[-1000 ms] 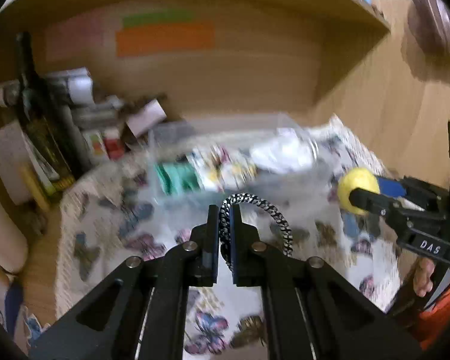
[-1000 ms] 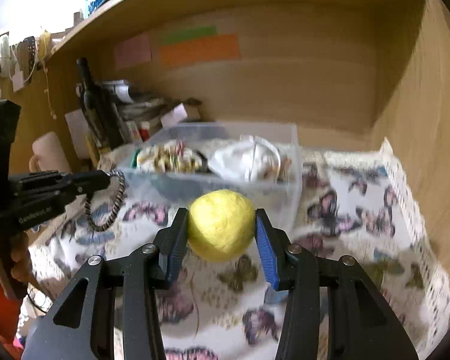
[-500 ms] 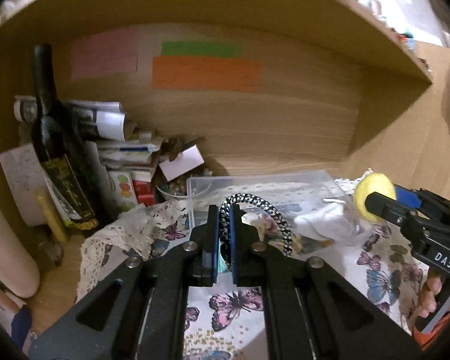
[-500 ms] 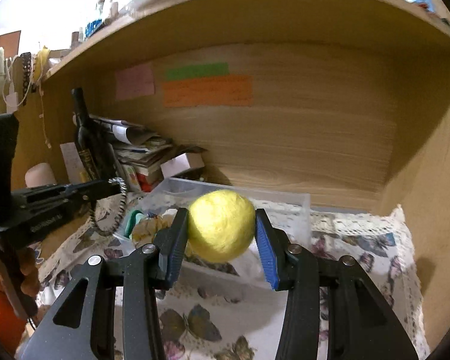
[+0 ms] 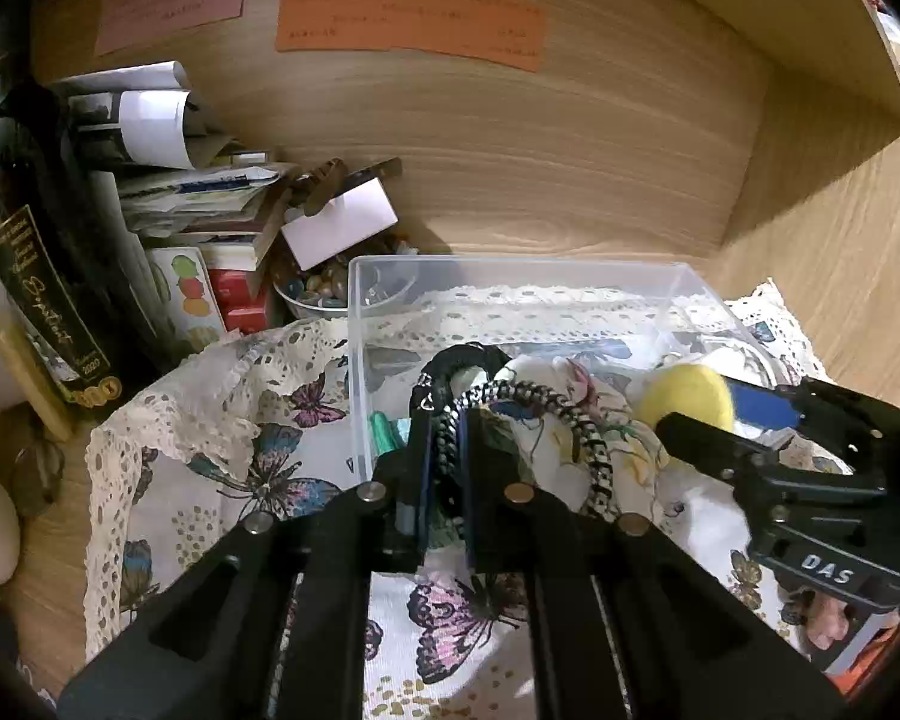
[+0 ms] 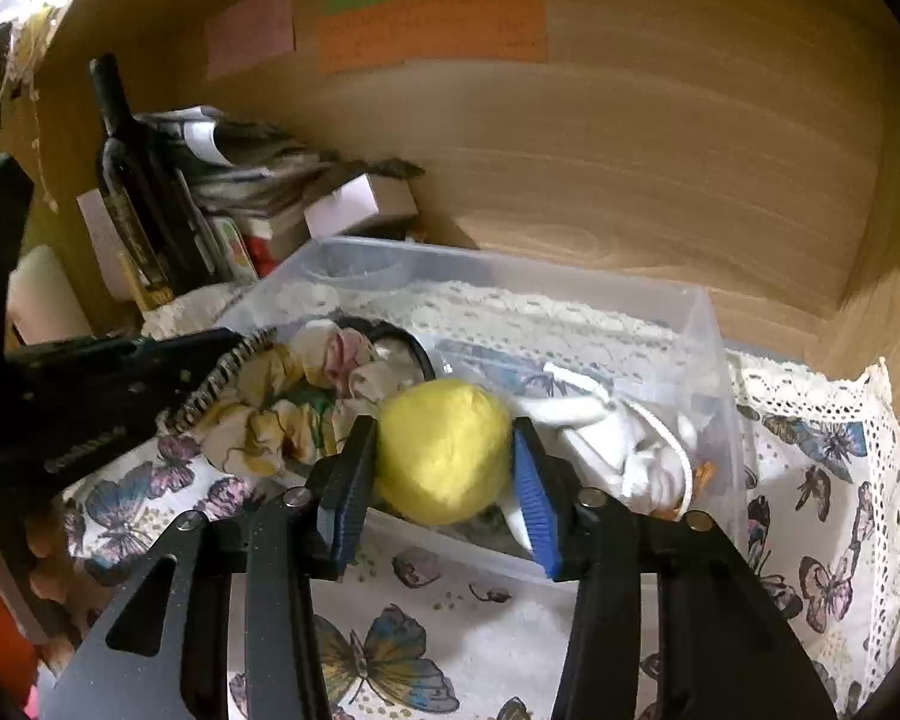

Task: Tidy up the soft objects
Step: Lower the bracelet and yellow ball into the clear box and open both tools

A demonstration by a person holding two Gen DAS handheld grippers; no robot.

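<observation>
Two soft things are ready to drop: my right gripper pinches the yellow ball over the clear bin's near wall, and my left gripper clamps the braided hair tie above the bin's left end. I'd carry both past the rim, lower onto the floral scrunchie inside, then release gently so nothing bounces out.
</observation>
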